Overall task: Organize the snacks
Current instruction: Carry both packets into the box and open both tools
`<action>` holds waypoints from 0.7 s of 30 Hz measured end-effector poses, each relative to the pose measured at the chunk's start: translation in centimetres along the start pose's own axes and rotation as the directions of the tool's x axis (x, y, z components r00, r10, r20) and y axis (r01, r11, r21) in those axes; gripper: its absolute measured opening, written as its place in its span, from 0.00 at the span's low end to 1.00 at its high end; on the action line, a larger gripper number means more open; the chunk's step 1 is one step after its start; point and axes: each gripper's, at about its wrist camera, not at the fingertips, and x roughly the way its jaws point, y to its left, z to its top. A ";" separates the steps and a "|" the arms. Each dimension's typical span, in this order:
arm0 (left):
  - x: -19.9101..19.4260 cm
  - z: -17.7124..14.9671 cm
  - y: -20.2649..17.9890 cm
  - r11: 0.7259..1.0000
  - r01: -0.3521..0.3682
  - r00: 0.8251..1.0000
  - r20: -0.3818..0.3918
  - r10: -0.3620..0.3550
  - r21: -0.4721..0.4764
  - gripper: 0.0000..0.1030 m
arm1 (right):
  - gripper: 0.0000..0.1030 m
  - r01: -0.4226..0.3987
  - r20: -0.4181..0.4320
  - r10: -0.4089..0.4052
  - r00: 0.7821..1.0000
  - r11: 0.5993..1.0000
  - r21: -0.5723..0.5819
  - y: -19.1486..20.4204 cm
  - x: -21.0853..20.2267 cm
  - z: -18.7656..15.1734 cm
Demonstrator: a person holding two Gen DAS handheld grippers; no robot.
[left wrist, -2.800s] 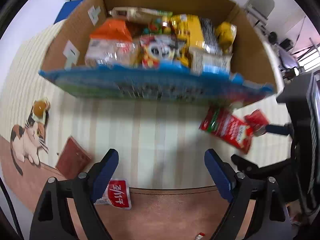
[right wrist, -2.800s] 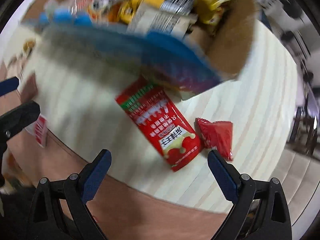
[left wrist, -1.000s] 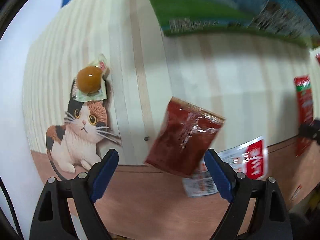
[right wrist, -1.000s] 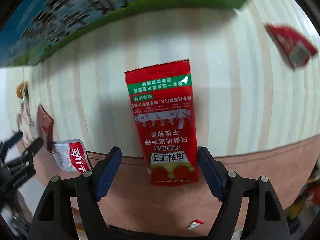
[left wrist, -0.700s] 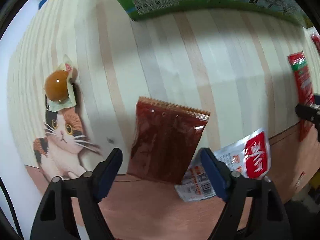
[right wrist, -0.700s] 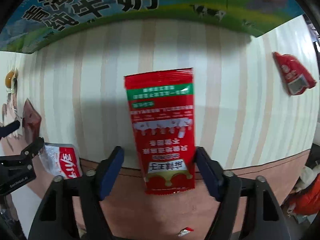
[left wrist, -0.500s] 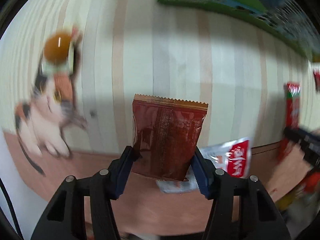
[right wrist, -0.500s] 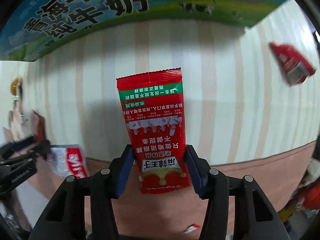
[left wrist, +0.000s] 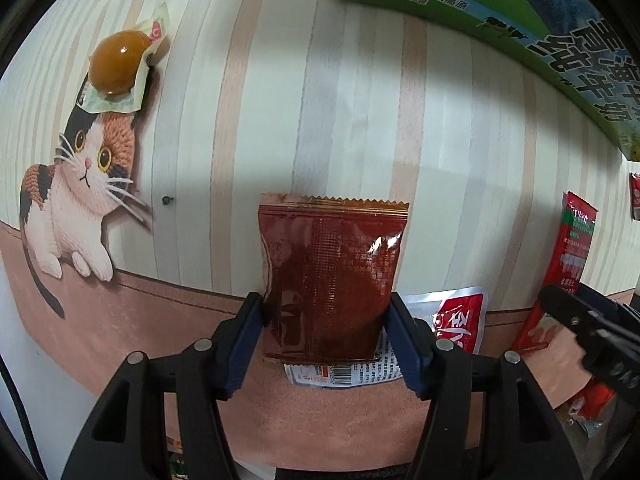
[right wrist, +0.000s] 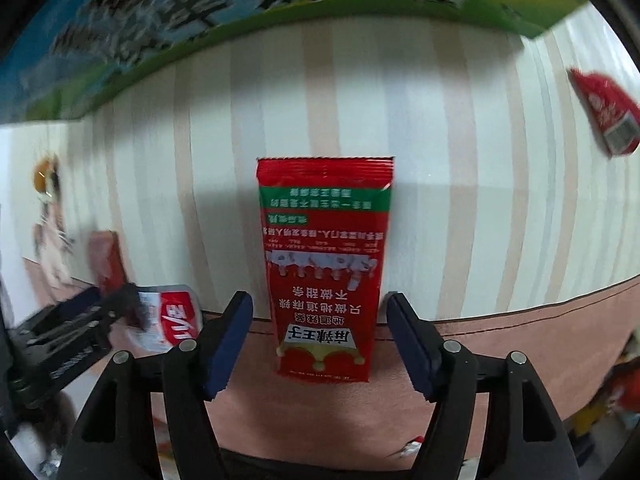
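A dark red snack packet (left wrist: 330, 280) lies on the striped mat, and my left gripper (left wrist: 326, 330) has its blue pads touching both side edges of the packet's near end. A bright red spicy-strip packet (right wrist: 325, 268) lies between the fingers of my right gripper (right wrist: 320, 336), whose pads stand a little apart from the packet's sides. The same red packet shows at the right of the left wrist view (left wrist: 568, 256). The blue and green milk carton box (left wrist: 500, 12) is at the far edge, and it also shows in the right wrist view (right wrist: 240, 8).
A white and red pouch (left wrist: 452, 328) lies under the dark packet's right corner. A wrapped brown egg (left wrist: 118, 60) sits above the cat picture (left wrist: 76, 196). A small red packet (right wrist: 604, 112) lies at far right. The mat's brown border (left wrist: 320, 420) runs along the near edge.
Both grippers have moved in over their packets and narrowed. The left pads now touch the dark red packet; the right pads have closed in beside the red packet.
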 end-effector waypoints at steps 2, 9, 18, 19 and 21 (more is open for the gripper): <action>-0.6 -0.4 -0.8 1.000 -0.011 1.000 0.020 0.011 0.004 0.55 | 0.71 0.066 0.045 -0.065 0.997 0.997 -0.025 1.7 0.2 -0.2; -1.1 -1.8 -2.2 0.998 -0.063 0.995 0.078 0.061 0.024 0.55 | 0.52 0.142 0.137 -0.135 0.981 0.989 -0.041 4.9 0.1 -1.6; -2.8 -3.3 -5.0 0.998 -0.057 0.993 0.101 0.055 0.018 0.55 | 0.44 0.105 0.154 -0.096 0.983 0.993 -0.055 3.5 -2.3 -4.6; -3.2 -3.6 -5.3 0.998 -0.055 0.993 0.106 0.052 0.018 0.55 | 0.44 0.083 0.151 -0.074 0.986 0.995 -0.050 3.3 -2.7 -5.2; -4.1 -4.0 -5.8 0.999 -0.047 0.992 0.115 0.045 0.015 0.55 | 0.43 0.060 0.157 -0.052 0.986 0.997 -0.049 3.3 -2.6 -5.9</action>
